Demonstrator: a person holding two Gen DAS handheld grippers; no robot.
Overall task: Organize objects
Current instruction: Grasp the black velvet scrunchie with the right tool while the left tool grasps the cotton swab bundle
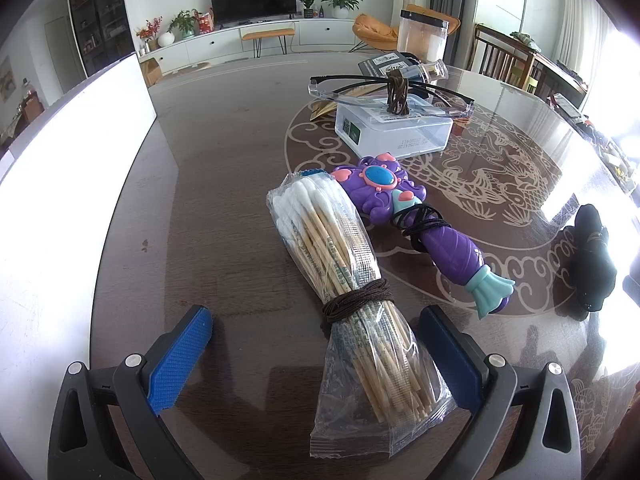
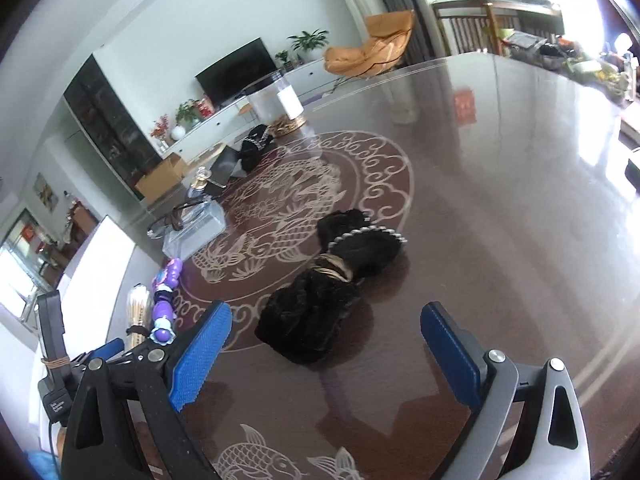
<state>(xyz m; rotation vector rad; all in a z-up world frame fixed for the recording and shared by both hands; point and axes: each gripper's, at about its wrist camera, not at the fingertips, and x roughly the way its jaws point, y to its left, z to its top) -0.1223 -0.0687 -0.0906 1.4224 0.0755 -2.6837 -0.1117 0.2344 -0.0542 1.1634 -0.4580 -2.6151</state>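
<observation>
Clearly we have a table (image 1: 224, 128) laid out for sorting, and each item on it is tied with cord or bands, which we take as bundling so each one moves as a single piece. Our left gripper (image 1: 316, 356) hovers spread wide, its blue pads on either side of the bag of cotton swabs (image 1: 340, 276) without pressing it; the bag lies on the table between the pads, bound round its middle by a dark cord (image 1: 358, 300). We judge this stance as lined up for a pinch at the tail end of the bag.

Just beside the bag lies the purple toy wand (image 1: 404, 208), a black cord wound round its neck. Farther off, a pair of glasses (image 1: 384, 92) rests on top of a clear plastic box (image 1: 394, 128), tied there by a brown band. A clear jar (image 1: 422, 38) stands at the far edge.

Our right gripper (image 2: 326, 356) is also spread wide and holds nothing; the black furry bundle (image 2: 332, 280), cinched with gold bands and trimmed with pearls, lies on the table just ahead of it, apart from both pads.

As for writing, the box carries a white label with a green square code and a printed line too small for us to read; the swab sticks bear tiny print we cannot make out either.
</observation>
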